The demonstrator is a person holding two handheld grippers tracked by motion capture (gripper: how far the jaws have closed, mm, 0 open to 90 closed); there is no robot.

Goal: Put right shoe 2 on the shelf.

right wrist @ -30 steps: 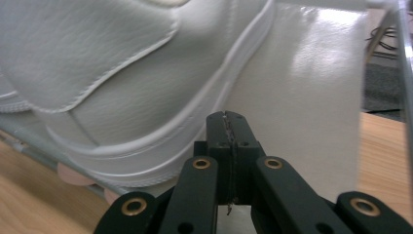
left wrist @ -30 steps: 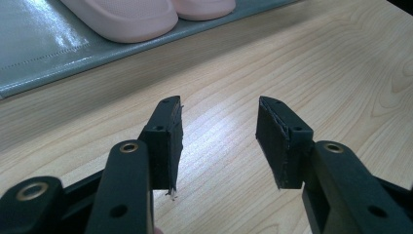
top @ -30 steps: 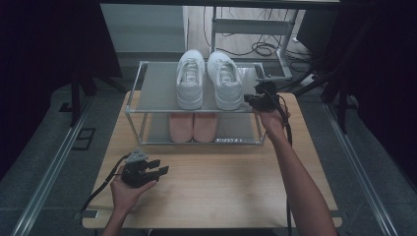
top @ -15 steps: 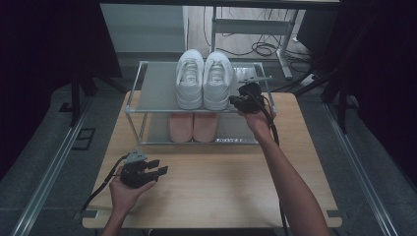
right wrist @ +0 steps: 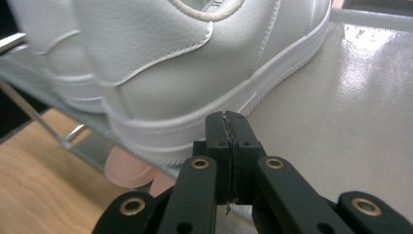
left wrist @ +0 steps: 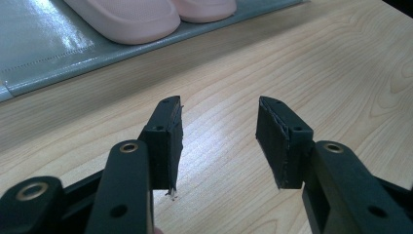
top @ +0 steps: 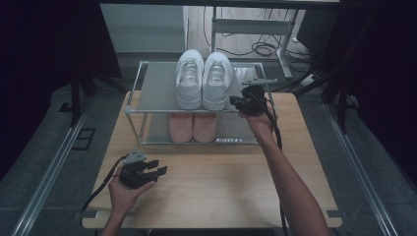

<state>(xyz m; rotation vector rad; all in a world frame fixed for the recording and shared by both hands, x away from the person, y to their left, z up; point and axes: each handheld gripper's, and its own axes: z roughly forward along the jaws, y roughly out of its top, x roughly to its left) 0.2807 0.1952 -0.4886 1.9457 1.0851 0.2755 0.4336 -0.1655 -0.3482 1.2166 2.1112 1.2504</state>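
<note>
A pale wooden tabletop (top: 221, 182) carries a metal shoe rack (top: 147, 105): white sneakers (top: 204, 81) above pink slippers (top: 193, 127). The right claw (top: 235, 102), pressed together, sits beside the sneakers; the left claw (top: 160, 171) is spread.

A pair of pink slippers (top: 193, 126) is sitting side by side on the lower shelf of the metal-framed rack (top: 134, 101), which is standing on the pale wooden worktop (top: 221, 172). Cables (top: 260, 48) are lying coiled on the floor beyond it.

Wooden table (top: 216, 196), shoe rack (top: 157, 93), white sneakers (top: 204, 78), pink slippers (top: 193, 127)
</note>
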